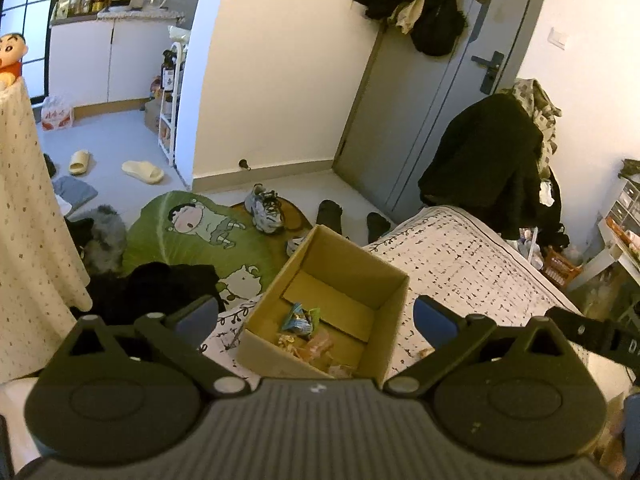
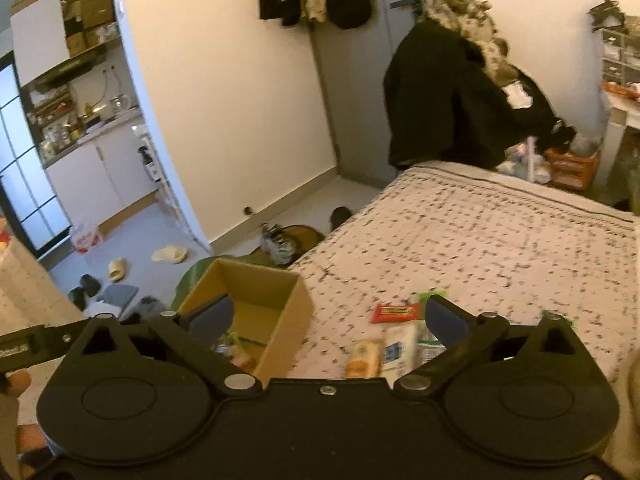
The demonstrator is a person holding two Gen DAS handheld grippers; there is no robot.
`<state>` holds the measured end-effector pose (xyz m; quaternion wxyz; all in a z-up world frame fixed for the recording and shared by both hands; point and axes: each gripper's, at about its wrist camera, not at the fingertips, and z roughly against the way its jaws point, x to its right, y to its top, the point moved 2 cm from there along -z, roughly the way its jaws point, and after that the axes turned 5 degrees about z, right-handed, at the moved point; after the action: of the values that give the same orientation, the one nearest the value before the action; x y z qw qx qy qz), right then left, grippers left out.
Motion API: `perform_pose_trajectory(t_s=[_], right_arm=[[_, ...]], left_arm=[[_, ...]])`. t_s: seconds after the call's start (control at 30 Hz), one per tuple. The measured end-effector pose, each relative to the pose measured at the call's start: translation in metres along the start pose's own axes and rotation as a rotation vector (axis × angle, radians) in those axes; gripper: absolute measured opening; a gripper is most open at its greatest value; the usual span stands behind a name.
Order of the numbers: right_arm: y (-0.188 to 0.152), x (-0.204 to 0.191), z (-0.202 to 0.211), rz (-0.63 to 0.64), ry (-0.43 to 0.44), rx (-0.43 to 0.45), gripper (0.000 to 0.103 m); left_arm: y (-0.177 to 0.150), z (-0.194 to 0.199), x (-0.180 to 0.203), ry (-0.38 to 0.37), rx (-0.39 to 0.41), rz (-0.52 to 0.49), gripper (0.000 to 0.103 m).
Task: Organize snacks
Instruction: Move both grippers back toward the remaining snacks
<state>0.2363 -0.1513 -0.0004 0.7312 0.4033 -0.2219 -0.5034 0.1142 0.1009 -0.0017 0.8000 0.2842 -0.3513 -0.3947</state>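
Left wrist view shows the left gripper spread wide with nothing between its fingers, above a cardboard box that sits on the bed and holds several snack packets. Right wrist view shows the right gripper equally spread and empty; a red bar and a yellow packet lie on the bed beside the box.

Left wrist view angled down from close above the cardboard box at lower centre, right wrist view angled down over the bed, box at lower left, both sharing box, bed, grey door, kitchen at upper left
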Motion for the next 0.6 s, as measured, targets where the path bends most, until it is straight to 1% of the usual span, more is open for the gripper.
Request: perform_pose_trajectory(t_s=[0.07,0.23,0.3,0.4,0.6], right_arm=[[-0.003,0.007,0.003,0.005,-0.008,-0.007,0.103],[-0.011,0.019,0.006,0.009,-0.015,-0.033,0.103],[-0.012,0.022,0.009,0.023,-0.022,-0.038,0.103],[-0.015,0.027,0.011,0.045,-0.029,-0.047,0.103],[-0.021,0.045,0.011,0.051,-0.091,-0.090,0.103]], left_arm=[[-0.001,0.001,0.004,-0.026,-0.017,-0.006,0.103],[-0.006,0.005,0.012,-0.065,-0.019,-0.007,0.103],[-0.009,0.004,0.017,-0.071,-0.029,-0.019,0.103],[-0.013,0.003,0.023,-0.100,-0.054,-0.023,0.103],[-0.022,0.002,0.034,-0.116,-0.074,-0.039,0.103]])
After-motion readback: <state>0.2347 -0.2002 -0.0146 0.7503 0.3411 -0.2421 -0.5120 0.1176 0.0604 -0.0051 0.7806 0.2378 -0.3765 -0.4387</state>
